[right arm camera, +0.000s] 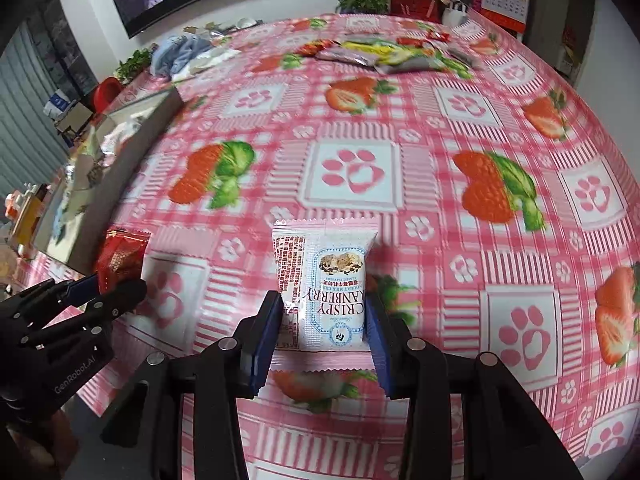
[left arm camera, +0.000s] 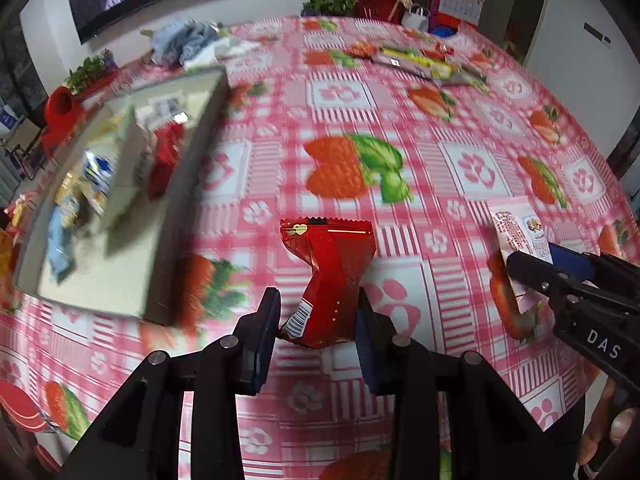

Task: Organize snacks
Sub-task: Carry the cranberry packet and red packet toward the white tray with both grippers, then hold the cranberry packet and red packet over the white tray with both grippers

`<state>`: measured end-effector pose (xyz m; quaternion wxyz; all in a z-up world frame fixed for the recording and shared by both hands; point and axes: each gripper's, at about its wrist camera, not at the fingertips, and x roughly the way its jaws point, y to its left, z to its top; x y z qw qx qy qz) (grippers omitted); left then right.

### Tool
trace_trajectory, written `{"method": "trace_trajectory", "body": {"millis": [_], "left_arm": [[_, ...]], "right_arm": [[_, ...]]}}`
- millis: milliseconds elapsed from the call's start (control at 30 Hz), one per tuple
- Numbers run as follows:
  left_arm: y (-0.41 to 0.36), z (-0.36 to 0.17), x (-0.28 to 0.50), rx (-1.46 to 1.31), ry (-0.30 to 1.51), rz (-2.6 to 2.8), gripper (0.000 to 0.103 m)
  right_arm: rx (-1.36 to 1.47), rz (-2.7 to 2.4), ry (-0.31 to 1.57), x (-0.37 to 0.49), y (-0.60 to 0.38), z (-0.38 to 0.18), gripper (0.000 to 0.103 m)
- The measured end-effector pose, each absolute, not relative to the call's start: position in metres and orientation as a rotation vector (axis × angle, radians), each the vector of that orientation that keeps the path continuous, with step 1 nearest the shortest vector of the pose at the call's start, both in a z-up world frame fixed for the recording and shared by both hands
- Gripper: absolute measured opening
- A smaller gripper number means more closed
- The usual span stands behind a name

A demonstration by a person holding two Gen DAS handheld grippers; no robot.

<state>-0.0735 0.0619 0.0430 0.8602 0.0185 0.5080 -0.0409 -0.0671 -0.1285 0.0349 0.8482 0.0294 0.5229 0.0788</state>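
Pinching is recorded at both tools. Item one: a red foil snack packet point(left arm camera: 332, 276), crinkled, zigzag-edged, with a barcode near its lower end, is clamped at its waist by the left gripper point(left arm camera: 318, 312) above the counter point(left arm camera: 440, 200). Item two: a white snack packet point(right arm camera: 326, 284), glossy, rectangular, printed "CRISPY CRANBERRY" with a picture of nougat, is squeezed between the blue pads of the right gripper point(right arm camera: 326, 320), close over the counter. Container: a shallow grey rectangular box point(left arm camera: 192, 200) is placed at the left, divided by an upright partition; blurred red, blue and yellow wrappers are seen inside. Loose stock: a cluster of yellow, purple and red packets point(right arm camera: 384, 52) is laid at the far side. Covering: a glossy pink checked cloth with strawberry and paw-print motifs is spread over the counter. A crumpled blue cloth point(left arm camera: 184, 40) is noted beyond the box.
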Motion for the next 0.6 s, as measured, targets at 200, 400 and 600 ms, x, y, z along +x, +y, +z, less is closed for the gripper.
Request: {"method": "trace_trajectory", "body": {"millis": [200, 400, 600], "left_arm": [[0.109, 0.074, -0.056, -0.022, 1.012, 0.003, 0.039], [0.165, 0.087, -0.039, -0.085, 1.001, 0.110, 0.039], [0.204, 0.093, -0.026, -0.124, 0.998, 0.173, 0.039]], "right_arm": [[0.006, 0.299, 1.017, -0.038, -0.080, 0.080, 0.043], [-0.058, 0.423, 0.945, -0.012, -0.020, 0.118, 0.043], [-0.095, 0.516, 0.928, 0.009, 0.034, 0.136, 0.043]]}}
